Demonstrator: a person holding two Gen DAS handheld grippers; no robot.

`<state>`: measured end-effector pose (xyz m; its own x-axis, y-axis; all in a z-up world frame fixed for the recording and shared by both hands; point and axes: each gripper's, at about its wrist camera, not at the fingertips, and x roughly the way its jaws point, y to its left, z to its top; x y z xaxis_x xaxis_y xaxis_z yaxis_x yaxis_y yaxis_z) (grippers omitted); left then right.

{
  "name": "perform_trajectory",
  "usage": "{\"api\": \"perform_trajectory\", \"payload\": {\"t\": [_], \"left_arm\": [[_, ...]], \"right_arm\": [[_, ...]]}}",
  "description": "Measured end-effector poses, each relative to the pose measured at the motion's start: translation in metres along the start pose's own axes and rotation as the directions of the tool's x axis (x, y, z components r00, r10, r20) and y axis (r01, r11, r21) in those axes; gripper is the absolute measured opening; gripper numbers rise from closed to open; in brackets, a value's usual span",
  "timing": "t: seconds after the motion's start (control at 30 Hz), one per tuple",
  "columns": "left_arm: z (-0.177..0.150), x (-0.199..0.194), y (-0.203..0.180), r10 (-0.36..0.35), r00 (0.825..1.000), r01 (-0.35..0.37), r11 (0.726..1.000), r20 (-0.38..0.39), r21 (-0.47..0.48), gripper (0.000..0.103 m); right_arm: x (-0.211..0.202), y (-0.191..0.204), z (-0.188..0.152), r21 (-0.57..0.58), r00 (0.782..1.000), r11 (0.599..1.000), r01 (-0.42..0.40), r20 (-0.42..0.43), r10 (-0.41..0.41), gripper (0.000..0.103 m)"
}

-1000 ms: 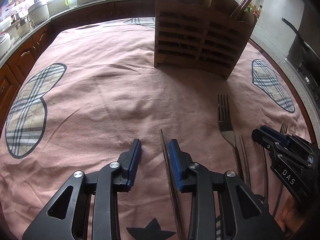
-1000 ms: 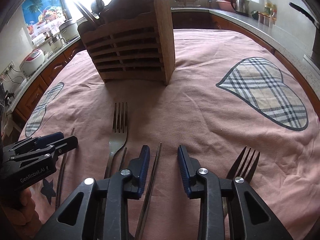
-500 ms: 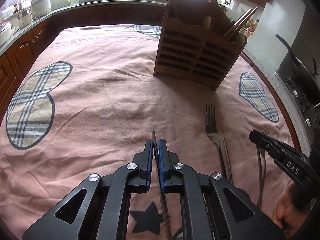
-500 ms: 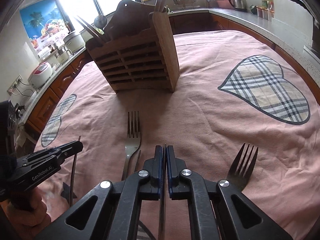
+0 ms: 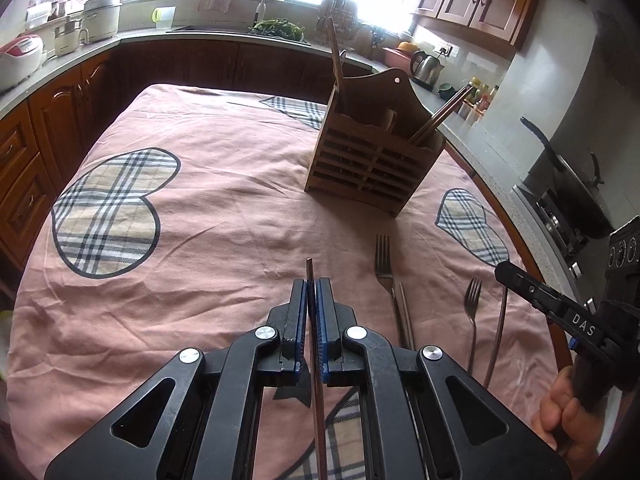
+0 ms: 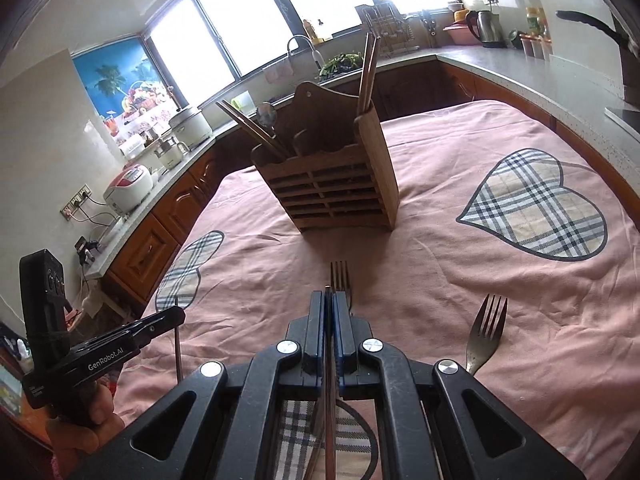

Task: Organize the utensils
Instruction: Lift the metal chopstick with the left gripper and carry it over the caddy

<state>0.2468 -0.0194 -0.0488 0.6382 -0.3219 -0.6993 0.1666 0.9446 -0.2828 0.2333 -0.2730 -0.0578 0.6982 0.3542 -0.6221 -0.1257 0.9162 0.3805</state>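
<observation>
A wooden utensil holder (image 5: pixel 376 164) (image 6: pixel 332 184) stands on the pink cloth, with chopsticks and a spoon in its compartments. My left gripper (image 5: pixel 311 286) is shut on a metal chopstick (image 5: pixel 310 270) and holds it above the cloth. My right gripper (image 6: pixel 329 298) is shut on another metal chopstick (image 6: pixel 328 400), also lifted. A fork (image 5: pixel 384 264) (image 6: pixel 340 278) and a chopstick (image 5: pixel 405 312) lie beside each other on the cloth. A second fork (image 5: pixel 473 300) (image 6: pixel 486 330) lies further right.
The pink cloth (image 5: pixel 224 216) with plaid hearts covers the table. Kitchen counters with a rice cooker (image 6: pixel 128 190), pots and a kettle (image 5: pixel 426 66) ring it. A wok (image 5: pixel 572 184) sits on the stove at right.
Both grippers closed on a chopstick each, then lifted them off the cloth and tilted up, so more of the kitchen shows.
</observation>
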Motion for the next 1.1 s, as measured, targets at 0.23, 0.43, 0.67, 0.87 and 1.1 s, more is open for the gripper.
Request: {"api": "perform_trajectory", "payload": {"t": [0.23, 0.43, 0.67, 0.87, 1.1], "left_arm": [[-0.003, -0.028, 0.002, -0.018, 0.998, 0.018, 1.000, 0.054, -0.006, 0.004], [-0.006, -0.048, 0.003, -0.031, 0.995, 0.032, 0.999, 0.094, -0.012, 0.004], [-0.010, -0.071, 0.003, -0.043, 0.989, 0.046, 0.999, 0.143, -0.016, 0.004], [-0.011, -0.087, 0.003, -0.046, 0.982, 0.051, 0.998, 0.183, -0.020, 0.004], [-0.010, -0.095, 0.007, -0.052, 0.975, 0.062, 0.997, 0.215, -0.038, 0.004]], "right_arm": [[-0.020, 0.012, 0.000, -0.017, 0.999, 1.000, -0.017, 0.041, 0.017, 0.004], [-0.037, 0.019, -0.001, -0.031, 0.997, 0.999, -0.026, 0.076, 0.028, 0.004], [-0.055, 0.025, -0.003, -0.039, 0.993, 0.999, -0.033, 0.116, 0.037, 0.004], [-0.069, 0.028, -0.003, -0.045, 0.988, 0.998, -0.032, 0.149, 0.038, 0.004], [-0.079, 0.029, -0.002, -0.043, 0.984, 0.999, -0.031, 0.175, 0.038, 0.004]]}}
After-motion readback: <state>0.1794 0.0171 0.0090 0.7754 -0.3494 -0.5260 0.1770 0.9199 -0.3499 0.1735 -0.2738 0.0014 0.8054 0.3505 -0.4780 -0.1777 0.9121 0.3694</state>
